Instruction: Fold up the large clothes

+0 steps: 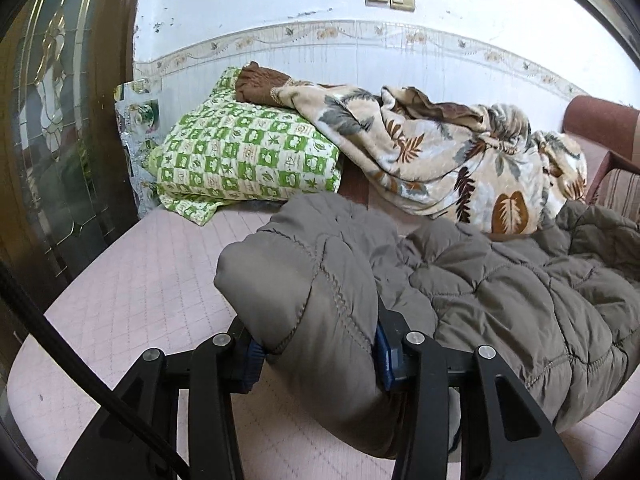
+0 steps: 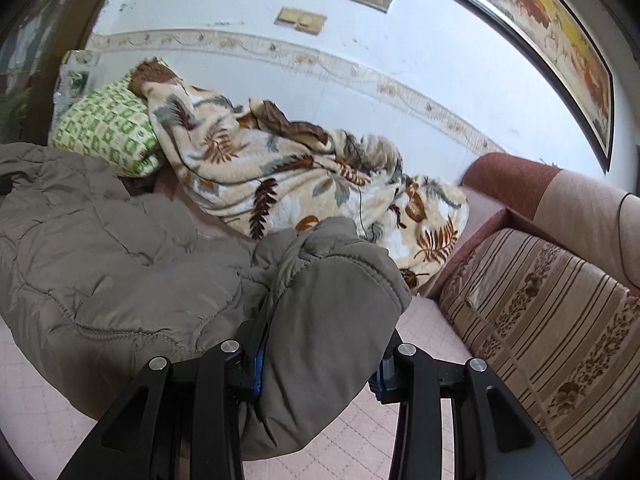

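Observation:
A grey-brown quilted puffer jacket lies across a pink quilted bed cover. My left gripper is shut on a thick padded end of the jacket, which bulges up between the blue pads and hangs above the cover. In the right wrist view the same jacket spreads to the left. My right gripper is shut on another padded end, which fills the gap between its fingers. Both held ends hide the fingertips.
A green-and-white checked pillow and a crumpled leaf-print blanket lie behind the jacket against the tiled wall. A striped sofa cushion and reddish armrest stand at the right. A dark glazed door borders the left.

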A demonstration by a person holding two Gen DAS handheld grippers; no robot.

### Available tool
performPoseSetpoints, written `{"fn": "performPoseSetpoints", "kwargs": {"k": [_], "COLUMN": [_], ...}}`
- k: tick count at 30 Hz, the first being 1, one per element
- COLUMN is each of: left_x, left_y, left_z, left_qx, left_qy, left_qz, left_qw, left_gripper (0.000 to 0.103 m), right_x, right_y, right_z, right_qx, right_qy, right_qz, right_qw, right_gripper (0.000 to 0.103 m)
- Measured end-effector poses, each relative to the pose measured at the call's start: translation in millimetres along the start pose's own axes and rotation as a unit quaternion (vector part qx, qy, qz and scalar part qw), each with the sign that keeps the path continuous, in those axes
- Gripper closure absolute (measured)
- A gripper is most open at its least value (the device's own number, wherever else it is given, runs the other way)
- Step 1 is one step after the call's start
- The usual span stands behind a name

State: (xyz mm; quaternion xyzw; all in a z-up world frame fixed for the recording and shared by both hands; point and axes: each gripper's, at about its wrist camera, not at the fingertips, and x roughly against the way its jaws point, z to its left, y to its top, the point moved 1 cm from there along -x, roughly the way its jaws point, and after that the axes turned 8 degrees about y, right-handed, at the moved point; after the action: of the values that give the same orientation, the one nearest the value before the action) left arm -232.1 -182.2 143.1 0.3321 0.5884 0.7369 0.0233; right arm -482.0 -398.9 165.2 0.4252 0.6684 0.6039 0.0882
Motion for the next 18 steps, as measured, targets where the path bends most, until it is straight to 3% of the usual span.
{"fn": "performPoseSetpoints", "kwargs": {"k": [6, 10, 16, 18], "left_x": [39.1, 54.3, 42.0, 31.9], "left_y": [-26.6, -58.6, -105.1, -118.4], "left_z": [10.4, 18.3, 24.8, 32.2], "left_qx": [0.001, 0.005, -0.001, 0.021], "left_qy": [-0.003, -0.005, -0.001, -0.011], "left_qz": [0.003, 0.029, 0.102, 0.137], "left_qw": [1.0, 0.9996, 0.9948, 0.9903], "left_gripper": [0.06, 0.059, 0.055, 0.053], "right_x": [37.9, 60.4, 47.9, 37.6], "right_y": [-13.7, -35.7, -84.9, -104.5], "right_z": [1.7, 2.9, -8.3, -13.0], "right_qx": [-0.001, -0.01, -0.08, -0.106], "right_qy": [0.014, 0.02, 0.064, 0.079], "right_qz": [-0.001, 0.009, 0.09, 0.124], "right_qw": [1.0, 1.0, 0.991, 0.983], "right_gripper": [0.062, 0.062, 0.06, 0.058]}}
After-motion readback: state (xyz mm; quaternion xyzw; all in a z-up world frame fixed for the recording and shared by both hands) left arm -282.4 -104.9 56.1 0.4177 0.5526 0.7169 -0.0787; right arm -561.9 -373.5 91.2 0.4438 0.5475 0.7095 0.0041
